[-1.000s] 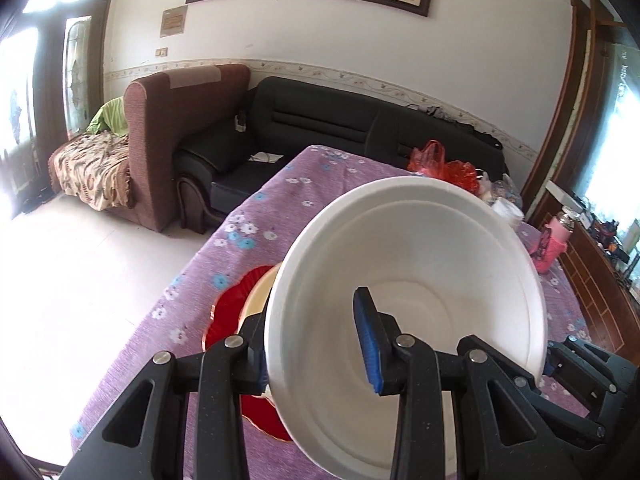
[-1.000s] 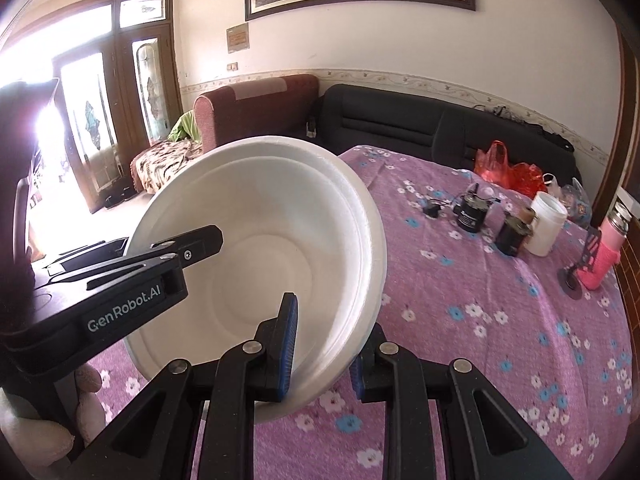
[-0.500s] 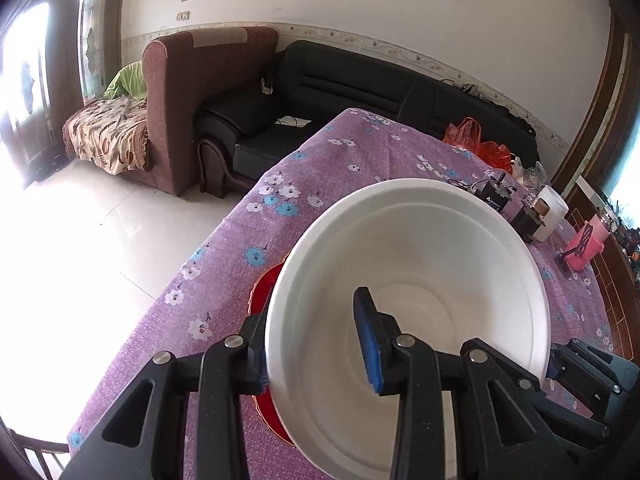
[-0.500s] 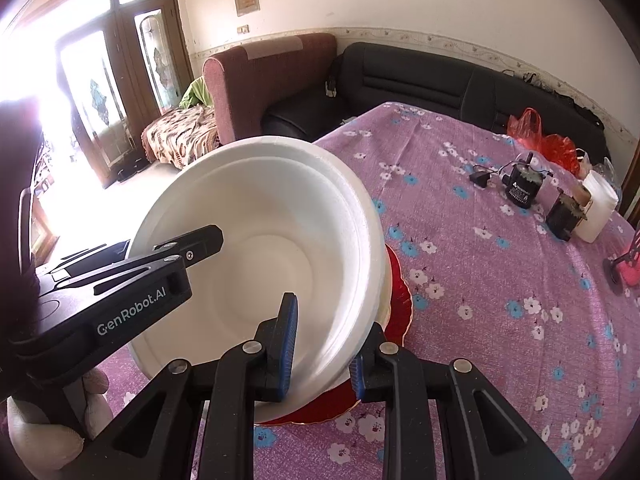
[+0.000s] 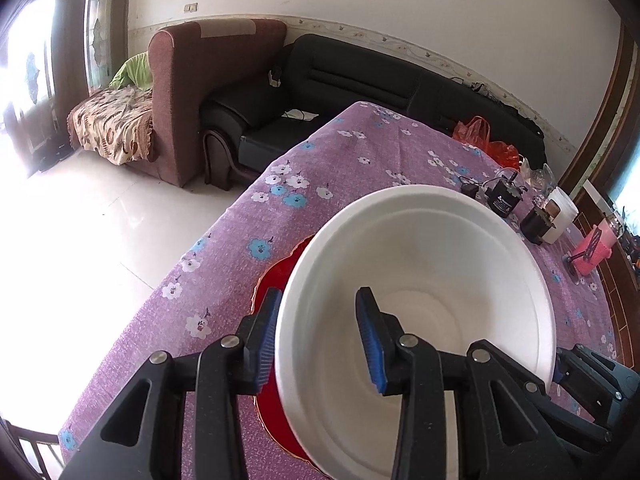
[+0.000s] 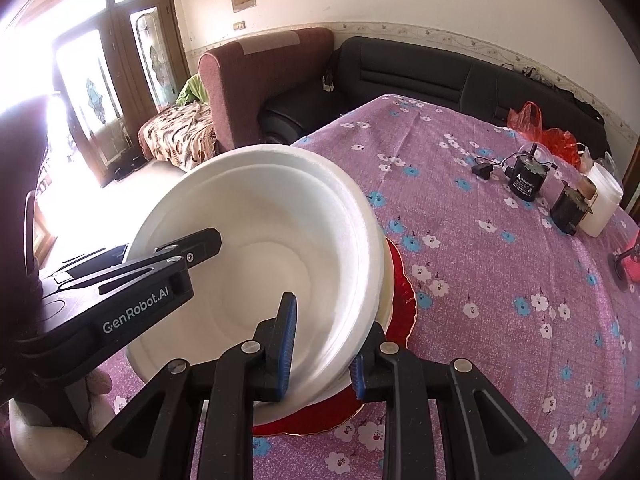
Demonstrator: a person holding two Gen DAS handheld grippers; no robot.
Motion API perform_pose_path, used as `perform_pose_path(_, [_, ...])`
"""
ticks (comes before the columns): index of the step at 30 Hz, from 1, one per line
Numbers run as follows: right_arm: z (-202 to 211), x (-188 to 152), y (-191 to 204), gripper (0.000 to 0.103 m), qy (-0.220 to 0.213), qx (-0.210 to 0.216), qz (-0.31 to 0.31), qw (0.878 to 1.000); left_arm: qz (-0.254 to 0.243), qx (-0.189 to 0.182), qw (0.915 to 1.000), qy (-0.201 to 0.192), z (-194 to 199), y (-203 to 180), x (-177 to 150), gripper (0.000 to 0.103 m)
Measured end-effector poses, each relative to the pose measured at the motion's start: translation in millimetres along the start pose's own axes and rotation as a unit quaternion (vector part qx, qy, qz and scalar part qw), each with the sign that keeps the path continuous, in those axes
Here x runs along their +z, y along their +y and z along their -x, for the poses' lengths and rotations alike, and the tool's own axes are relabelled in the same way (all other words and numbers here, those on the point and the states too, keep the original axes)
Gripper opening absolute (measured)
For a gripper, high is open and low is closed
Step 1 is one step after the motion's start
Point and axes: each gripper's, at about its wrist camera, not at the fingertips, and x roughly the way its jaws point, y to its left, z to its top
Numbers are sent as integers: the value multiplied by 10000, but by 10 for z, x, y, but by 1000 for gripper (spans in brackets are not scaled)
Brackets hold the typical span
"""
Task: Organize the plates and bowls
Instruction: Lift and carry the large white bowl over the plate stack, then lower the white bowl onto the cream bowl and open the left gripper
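A large white foam bowl rests nested in a cream bowl on a red plate on the purple flowered tablecloth. My left gripper straddles the bowl's near-left rim, one pad inside and one outside. Its jaws are opening, and the outer pad shows its blue face just off the wall. In the right wrist view the left gripper reaches in from the left. My right gripper is shut on the near-right rim, which is pinched between its pads.
Far right on the table stand two black devices, a white jar and a pink bottle. A red bag lies at the far end. The table's left edge drops to a tiled floor, with sofas beyond.
Both grippers came down and forward with the bowl, which went from held in the air to resting over the red plate. The left jaws have spread slightly.
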Motion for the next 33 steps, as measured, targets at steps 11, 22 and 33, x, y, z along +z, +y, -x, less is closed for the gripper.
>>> perform_pose_path(11, [114,-2,-2,62,-457,77,-114,9989,126,-54,9997,-185,118,45,-39,55])
perform_pose_path(22, [310,-40,-47,73,-970,-52,-168,9951,173,-84,9982,-566,395,79,-98,65])
perform_pose_path(33, [517,-233,-271,75,-1094,4,-699,9915,39,594,9904,-1247,732,-49,-306,95])
